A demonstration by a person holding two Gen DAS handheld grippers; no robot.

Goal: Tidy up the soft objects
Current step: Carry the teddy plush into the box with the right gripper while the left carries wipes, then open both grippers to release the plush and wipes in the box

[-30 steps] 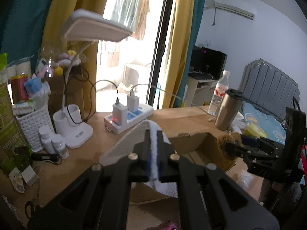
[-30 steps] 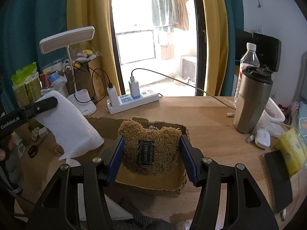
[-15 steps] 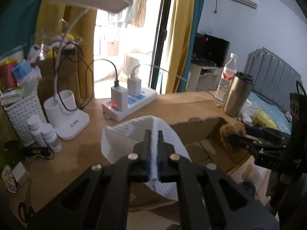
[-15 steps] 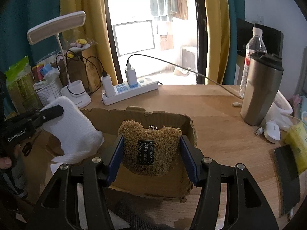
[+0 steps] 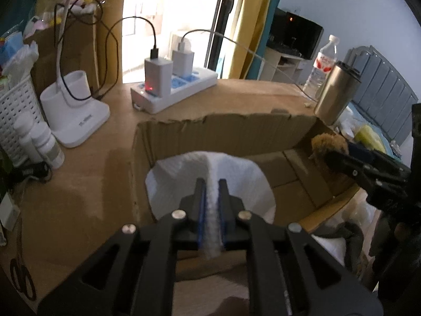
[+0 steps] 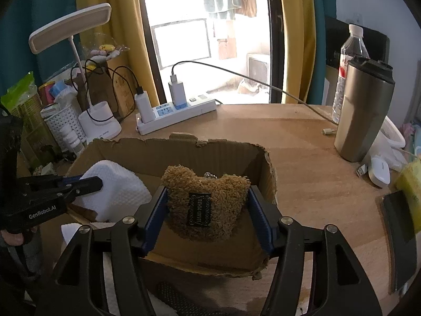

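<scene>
My left gripper (image 5: 211, 184) is shut on a white folded cloth (image 5: 210, 181) and holds it over the left part of an open cardboard box (image 5: 223, 131). In the right wrist view the left gripper (image 6: 97, 183) holds the cloth (image 6: 118, 192) just inside the box's left wall. My right gripper (image 6: 208, 200) is shut on a brown fuzzy pouch (image 6: 208, 200) with a dark label, above the box's (image 6: 181, 147) right half. The pouch (image 5: 329, 143) and the right gripper (image 5: 331, 156) show at the right in the left wrist view.
A white power strip (image 6: 176, 115) with chargers, a desk lamp base (image 6: 101, 125) and a white basket (image 6: 64, 127) stand behind the box. A steel tumbler (image 6: 360, 110) and a water bottle (image 6: 350, 60) stand at right. More white cloth (image 6: 71, 233) lies near the front.
Both grippers have moved forward and down, bringing the white cloth and the brown pouch from in front of the box to over its inside.
</scene>
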